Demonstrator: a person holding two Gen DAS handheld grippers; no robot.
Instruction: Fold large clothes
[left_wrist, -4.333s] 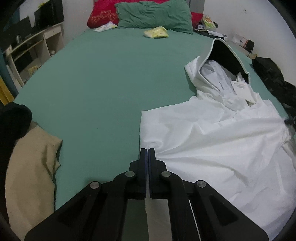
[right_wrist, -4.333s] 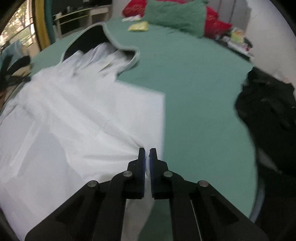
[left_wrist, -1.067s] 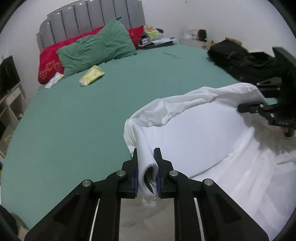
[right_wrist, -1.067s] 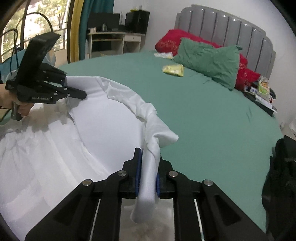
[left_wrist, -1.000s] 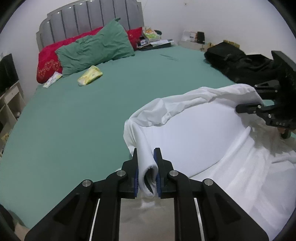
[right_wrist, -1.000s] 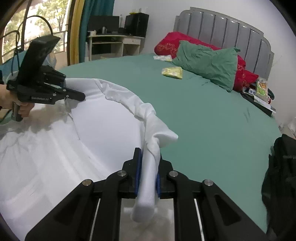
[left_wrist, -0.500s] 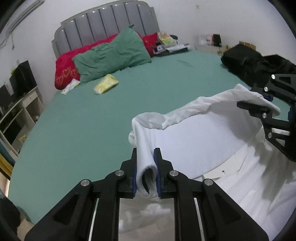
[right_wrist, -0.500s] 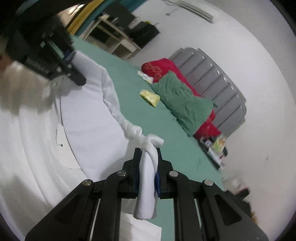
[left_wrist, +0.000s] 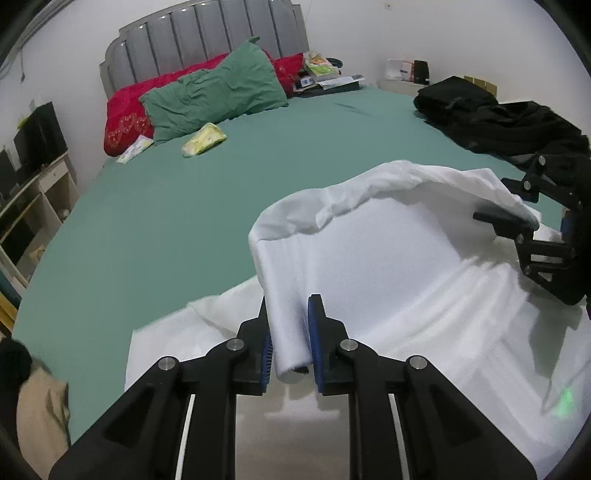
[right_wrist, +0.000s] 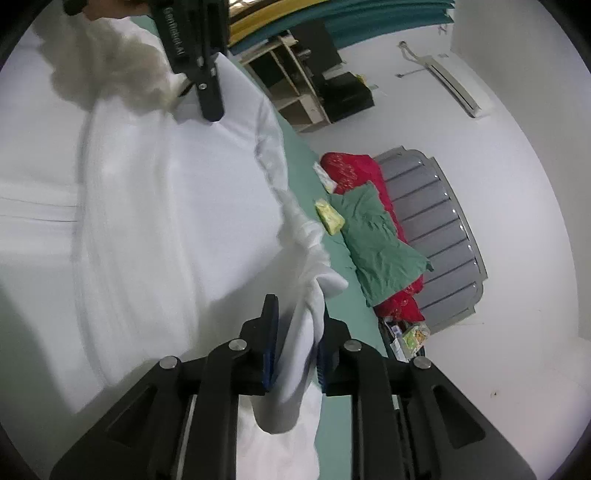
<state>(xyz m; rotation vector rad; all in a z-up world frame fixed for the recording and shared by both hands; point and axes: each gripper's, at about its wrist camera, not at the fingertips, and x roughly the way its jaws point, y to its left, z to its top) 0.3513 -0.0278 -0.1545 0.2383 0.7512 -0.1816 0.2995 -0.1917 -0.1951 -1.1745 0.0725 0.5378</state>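
White cloth, a large garment (left_wrist: 388, 258), is seen lifted by one edge above a bed covered in a green sheet (left_wrist: 184, 221), the rest of it lying spread on the sheet near the foot of the bed. A rolled bunch of that edge is pinched between the blue pads of the left gripper (left_wrist: 290, 328), whose jaws stand only a little apart and are filled by the fabric. In the left wrist view the right gripper (left_wrist: 524, 225) is shown at the far right, turned on its side, with the other end of the raised edge in its jaws. From its own camera, tilted well over, the right gripper (right_wrist: 295, 332) is seen with a twisted strand of the cloth (right_wrist: 166, 221) between its pads; its jaws have just been opening, the cloth is still between them, and it lies against the right pad while a narrow gap shows at the left one. The left gripper (right_wrist: 207, 96) is visible at the top of that view, the fabric hanging between the two tools. At the head of the bed a green pillow (left_wrist: 218, 96) is propped on a red one (left_wrist: 125, 114) against a grey padded headboard (left_wrist: 207, 40). Dark clothing (left_wrist: 498, 122) is heaped at the bed's right side.
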